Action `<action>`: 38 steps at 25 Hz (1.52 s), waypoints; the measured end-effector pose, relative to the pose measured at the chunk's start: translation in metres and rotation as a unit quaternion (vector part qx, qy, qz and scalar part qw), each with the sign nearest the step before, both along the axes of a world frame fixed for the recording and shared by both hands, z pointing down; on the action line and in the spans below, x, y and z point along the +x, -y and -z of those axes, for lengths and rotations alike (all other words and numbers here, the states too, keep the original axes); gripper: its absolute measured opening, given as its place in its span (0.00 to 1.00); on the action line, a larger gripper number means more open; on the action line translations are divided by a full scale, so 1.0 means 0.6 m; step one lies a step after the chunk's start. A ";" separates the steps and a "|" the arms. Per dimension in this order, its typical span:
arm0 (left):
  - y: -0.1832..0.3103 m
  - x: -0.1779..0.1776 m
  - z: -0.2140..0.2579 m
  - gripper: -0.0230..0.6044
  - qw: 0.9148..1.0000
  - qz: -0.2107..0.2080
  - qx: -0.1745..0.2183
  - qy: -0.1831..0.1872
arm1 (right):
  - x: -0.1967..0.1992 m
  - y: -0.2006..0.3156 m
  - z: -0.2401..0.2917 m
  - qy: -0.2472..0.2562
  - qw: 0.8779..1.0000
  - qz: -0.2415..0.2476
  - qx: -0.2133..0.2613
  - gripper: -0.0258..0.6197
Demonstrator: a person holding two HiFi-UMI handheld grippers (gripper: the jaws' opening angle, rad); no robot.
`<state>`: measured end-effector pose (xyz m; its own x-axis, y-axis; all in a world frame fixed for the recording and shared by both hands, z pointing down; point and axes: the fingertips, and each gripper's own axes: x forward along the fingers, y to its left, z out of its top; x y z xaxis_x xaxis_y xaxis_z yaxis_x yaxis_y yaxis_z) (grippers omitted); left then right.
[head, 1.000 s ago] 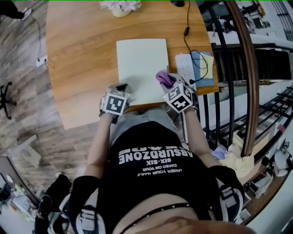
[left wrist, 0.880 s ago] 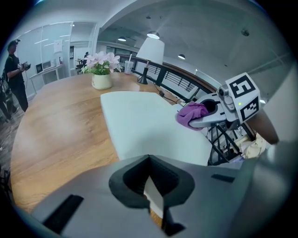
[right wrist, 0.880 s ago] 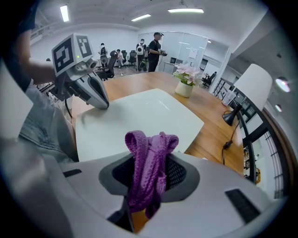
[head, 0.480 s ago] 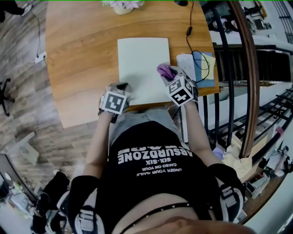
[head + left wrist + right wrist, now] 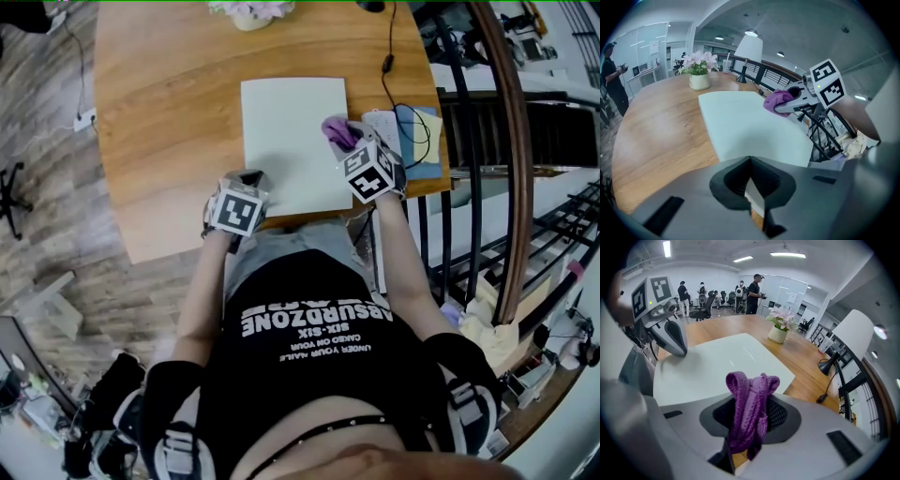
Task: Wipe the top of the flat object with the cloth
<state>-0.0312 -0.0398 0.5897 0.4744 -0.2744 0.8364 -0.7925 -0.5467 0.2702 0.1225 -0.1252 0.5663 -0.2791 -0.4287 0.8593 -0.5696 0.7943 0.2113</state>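
Right gripper view: the right claw [image 5: 751, 405] is clamped on a bunched purple cloth [image 5: 751, 394], which stands up out of the closed jaws. Ahead of and below this claw lies the flat object [image 5: 726, 364], a pale sheet on the wooden bench [image 5: 806, 366]. Head view puts the cloth over the sheet's edge on the right claw's side, roughly midway along it; contact with the surface cannot be confirmed. Left gripper view: the left claw [image 5: 750, 160] has its jaws together, tips set at the sheet's corner nearest the person. A flower pot [image 5: 699, 80] stands beyond the sheet's far edge
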 end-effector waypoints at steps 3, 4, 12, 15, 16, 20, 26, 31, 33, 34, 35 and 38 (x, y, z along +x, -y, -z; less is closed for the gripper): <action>0.002 -0.001 0.001 0.04 1.000 -0.001 -0.004 -0.005 | 0.001 0.021 -0.001 0.002 1.000 -0.005 0.008 0.24; 0.002 -0.001 0.001 0.04 1.000 -0.001 -0.006 -0.007 | 0.002 0.029 0.000 0.003 1.000 -0.008 0.012 0.24; -0.002 0.001 -0.001 0.04 1.000 -0.001 -0.012 -0.019 | 0.007 0.087 -0.006 -0.004 0.999 -0.030 0.036 0.24; -0.004 0.001 -0.002 0.04 1.000 -0.001 -0.017 -0.021 | 0.009 0.106 -0.007 -0.001 0.998 -0.041 0.042 0.24; -0.004 0.001 0.000 0.04 1.000 -0.001 -0.017 -0.023 | 0.010 0.111 -0.004 -0.001 0.998 -0.042 0.043 0.24; -0.004 0.002 0.005 0.04 0.999 0.000 -0.014 -0.029 | 0.010 0.135 0.001 -0.004 0.998 -0.042 0.047 0.24; -0.005 0.001 0.003 0.04 0.999 0.001 -0.020 -0.034 | 0.009 0.162 0.000 -0.014 0.998 -0.041 0.054 0.24; -0.004 0.001 0.003 0.04 0.999 0.001 -0.022 -0.037 | 0.007 0.177 -0.001 -0.022 0.997 -0.038 0.058 0.24; -0.002 0.003 0.003 0.04 0.999 0.001 -0.017 -0.036 | 0.008 0.184 -0.003 -0.024 0.997 -0.039 0.060 0.24; -0.002 0.003 0.003 0.04 0.999 0.002 -0.015 -0.035 | 0.007 0.186 -0.004 -0.026 0.997 -0.039 0.060 0.24; -0.002 0.003 0.003 0.04 0.999 0.002 -0.013 -0.035 | 0.006 0.188 -0.004 -0.029 0.997 -0.038 0.058 0.24; -0.005 0.002 0.004 0.04 0.999 0.007 -0.011 -0.039 | -0.001 0.189 -0.001 -0.043 0.997 -0.033 0.056 0.24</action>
<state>-0.0302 -0.0367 0.5874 0.5347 -0.2629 0.8031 -0.7758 -0.5295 0.3432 0.1217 -0.2389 0.5669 -0.1744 -0.5380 0.8247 -0.5960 0.7244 0.3465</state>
